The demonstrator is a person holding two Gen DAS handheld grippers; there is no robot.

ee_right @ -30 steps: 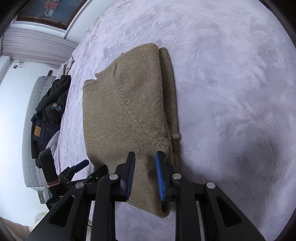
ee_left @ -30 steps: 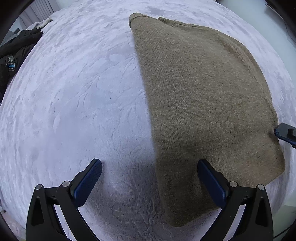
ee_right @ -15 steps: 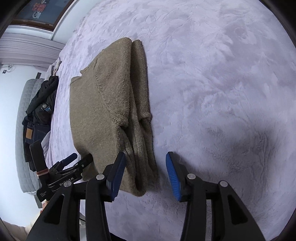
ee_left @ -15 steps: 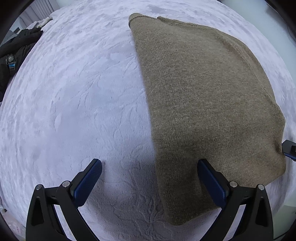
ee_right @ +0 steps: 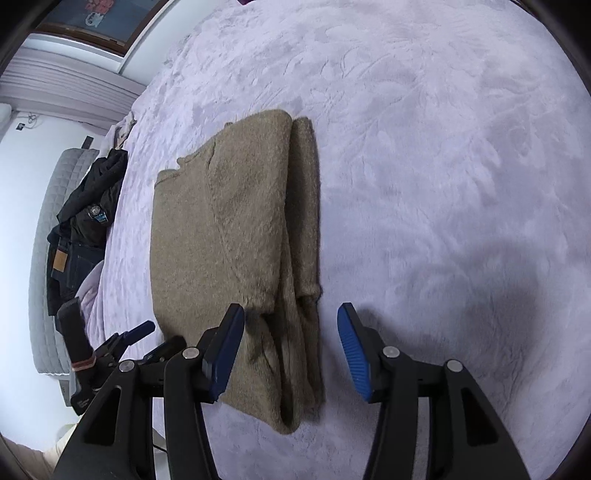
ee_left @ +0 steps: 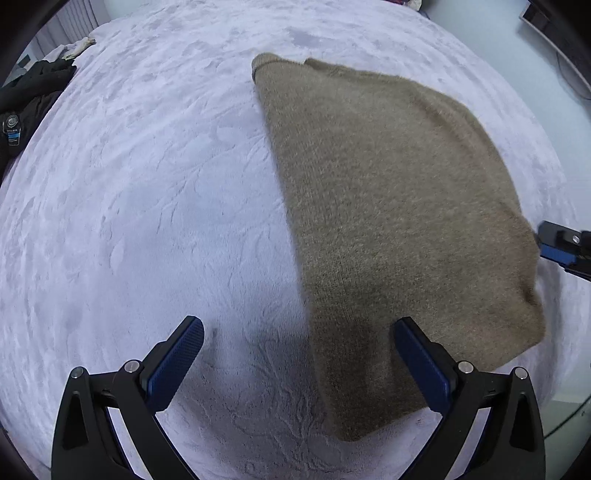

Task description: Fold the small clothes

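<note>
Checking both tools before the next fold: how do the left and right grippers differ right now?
The left gripper straddles the sweater's left edge, one finger on bare bedspread; the right gripper spans its folded right edge. The left gripper's jaws stand wide; the right gripper's are narrower and opening. Both are open, their pads pressing on nothing.

Lilac bedspread [ee_right: 443, 147] – pale wall [ee_right: 22, 177], grey headboard [ee_right: 48, 206].

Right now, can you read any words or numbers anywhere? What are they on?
None can be read.
Badge and blue tag on the dark clothes: too small.
Tan patch on the jeans: blurred.
Framed picture on the wall: blurred.
Brown sweater: no label showing.
</note>
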